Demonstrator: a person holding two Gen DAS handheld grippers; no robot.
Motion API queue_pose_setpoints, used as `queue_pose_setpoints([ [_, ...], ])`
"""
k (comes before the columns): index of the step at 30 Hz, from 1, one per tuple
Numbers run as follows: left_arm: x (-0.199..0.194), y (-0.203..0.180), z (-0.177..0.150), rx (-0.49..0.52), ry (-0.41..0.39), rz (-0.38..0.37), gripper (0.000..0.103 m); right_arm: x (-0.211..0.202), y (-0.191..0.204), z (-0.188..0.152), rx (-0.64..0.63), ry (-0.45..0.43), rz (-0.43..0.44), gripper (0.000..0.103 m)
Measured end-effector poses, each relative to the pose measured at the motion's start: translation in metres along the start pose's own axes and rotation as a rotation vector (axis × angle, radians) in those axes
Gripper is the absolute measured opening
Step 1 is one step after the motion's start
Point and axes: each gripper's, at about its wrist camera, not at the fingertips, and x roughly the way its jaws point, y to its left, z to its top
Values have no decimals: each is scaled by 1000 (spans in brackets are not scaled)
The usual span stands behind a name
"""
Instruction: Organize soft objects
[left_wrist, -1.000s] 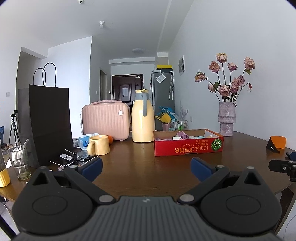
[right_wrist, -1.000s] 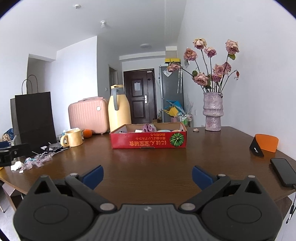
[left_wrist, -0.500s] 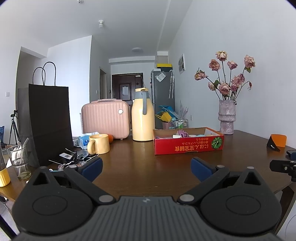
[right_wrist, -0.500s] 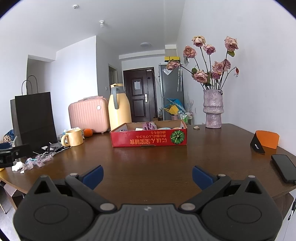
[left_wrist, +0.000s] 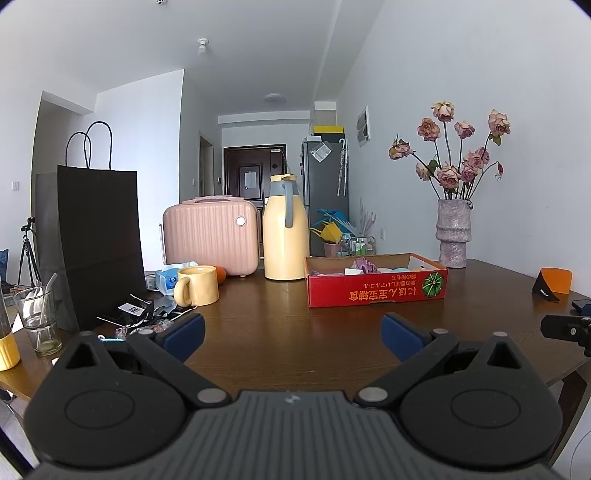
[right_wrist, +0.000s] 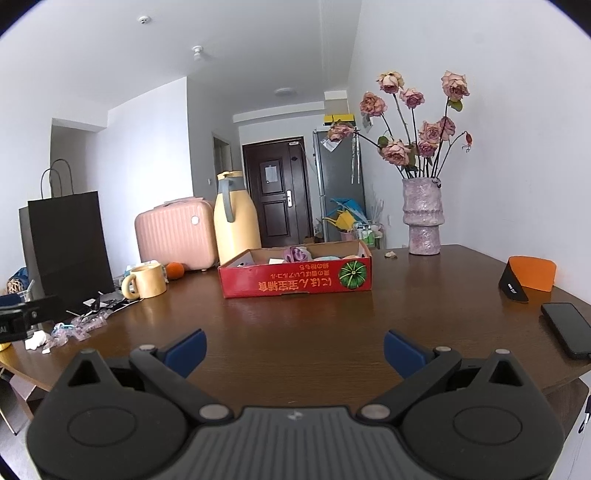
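A shallow red cardboard box (left_wrist: 376, 291) (right_wrist: 295, 282) stands mid-table with soft cloth items inside; a purple bundle (left_wrist: 364, 265) (right_wrist: 297, 254) pokes above its rim, the rest is mostly hidden by the wall. My left gripper (left_wrist: 291, 338) hovers open near the table's front edge, well short of the box, nothing between its blue fingertips. My right gripper (right_wrist: 293, 350) is likewise open and empty, facing the box from the front. The other gripper's tip shows at the right edge of the left wrist view and the left edge of the right wrist view.
Yellow thermos (left_wrist: 285, 229), pink case (left_wrist: 210, 236), yellow mug (left_wrist: 195, 285), orange fruit (right_wrist: 174, 270), black paper bag (left_wrist: 98, 243) and wrappers (right_wrist: 79, 326) fill the left side. A glass (left_wrist: 38, 319) stands front left. Flower vase (right_wrist: 423, 218), orange stand (right_wrist: 528, 278) and phone (right_wrist: 567, 328) sit right.
Both cameras have tilted or dropped slightly, so the box and table sit a little higher in view. Grippers stay open; nothing on the table moved.
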Motion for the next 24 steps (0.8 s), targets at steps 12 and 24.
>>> queue_pose_setpoints([
  [12, 0, 0, 0, 4, 1, -2, 103, 1, 1, -2, -5, 5, -6, 103],
  [24, -1, 1, 1, 3, -4, -3, 103, -1, 0, -2, -13, -2, -6, 103],
])
